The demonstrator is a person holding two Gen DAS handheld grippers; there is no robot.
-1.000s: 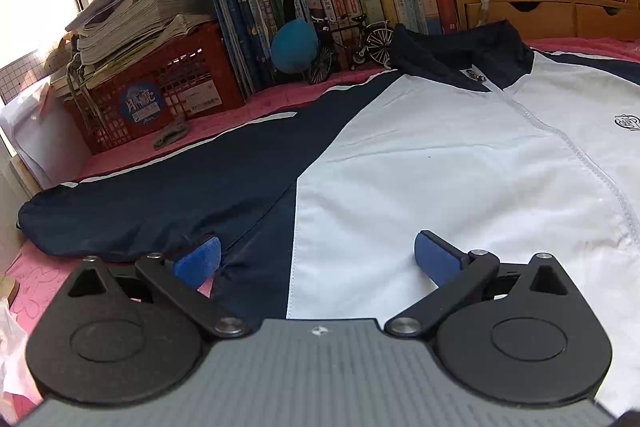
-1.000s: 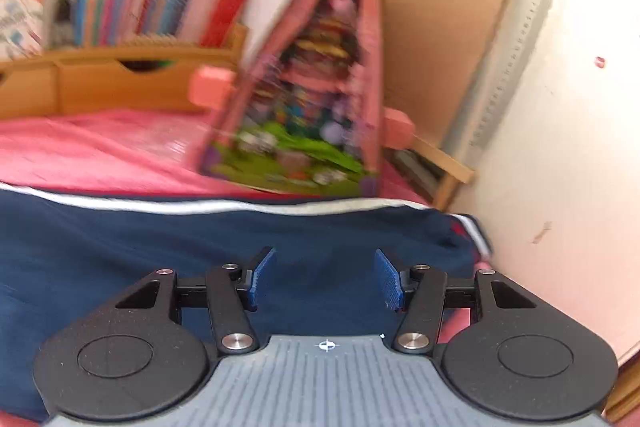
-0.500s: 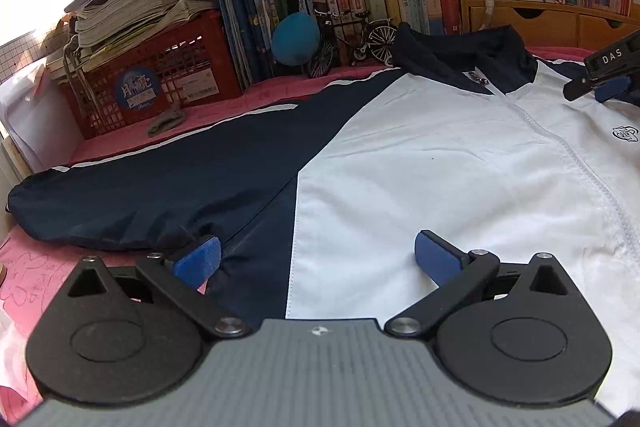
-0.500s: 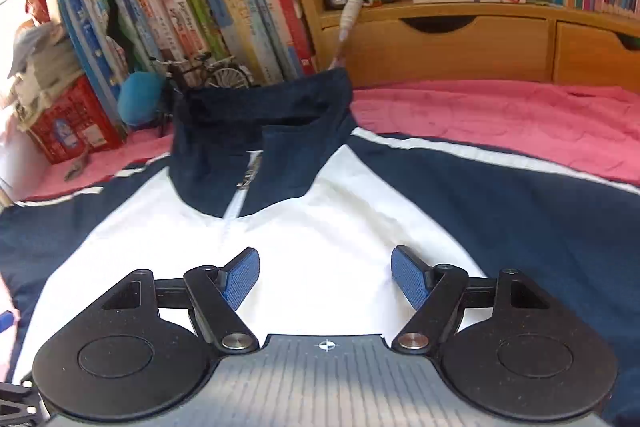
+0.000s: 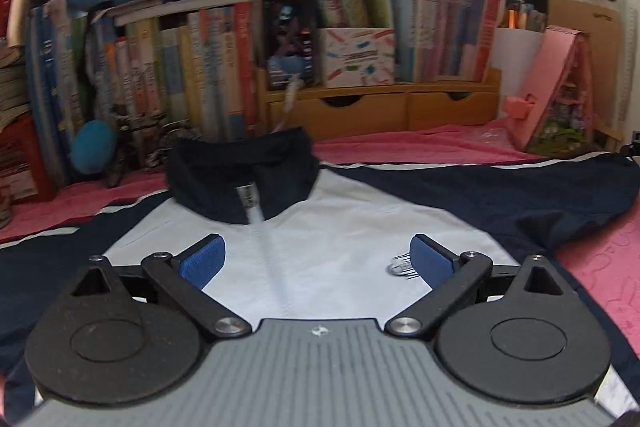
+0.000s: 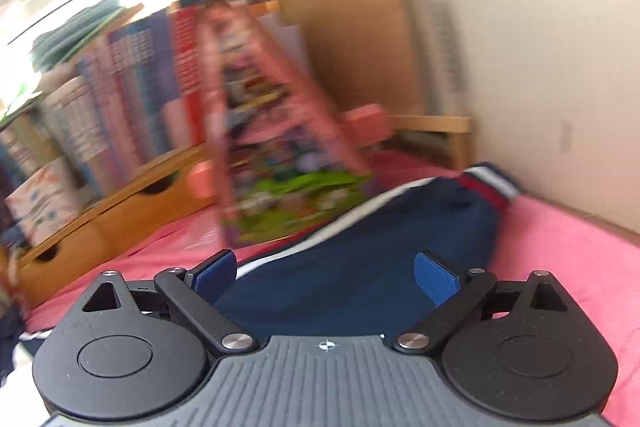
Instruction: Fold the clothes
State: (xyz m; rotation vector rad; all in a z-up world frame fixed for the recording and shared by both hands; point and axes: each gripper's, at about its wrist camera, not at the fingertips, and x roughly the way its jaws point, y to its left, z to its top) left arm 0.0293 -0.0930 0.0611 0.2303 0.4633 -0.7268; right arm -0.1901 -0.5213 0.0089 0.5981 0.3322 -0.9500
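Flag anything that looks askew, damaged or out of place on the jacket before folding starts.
Nothing looks damaged. The jacket lies flat, front up, zipped, on the pink bedspread. Only the navy sleeve is rumpled, its striped cuff reaching the wall. Both the left gripper and right gripper are open and empty.

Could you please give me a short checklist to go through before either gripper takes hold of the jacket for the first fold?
1. Left gripper open, nothing between its fingers: ok.
2. Right gripper open and empty: ok.
3. Jacket lying flat, front up, collar toward the books: ok.
4. Right sleeve stretched out, its striped cuff in sight: ok.
5. Right wrist view sharp enough to aim a grasp: not ok, blurred.
6. Left sleeve's far end: cannot tell, out of view.
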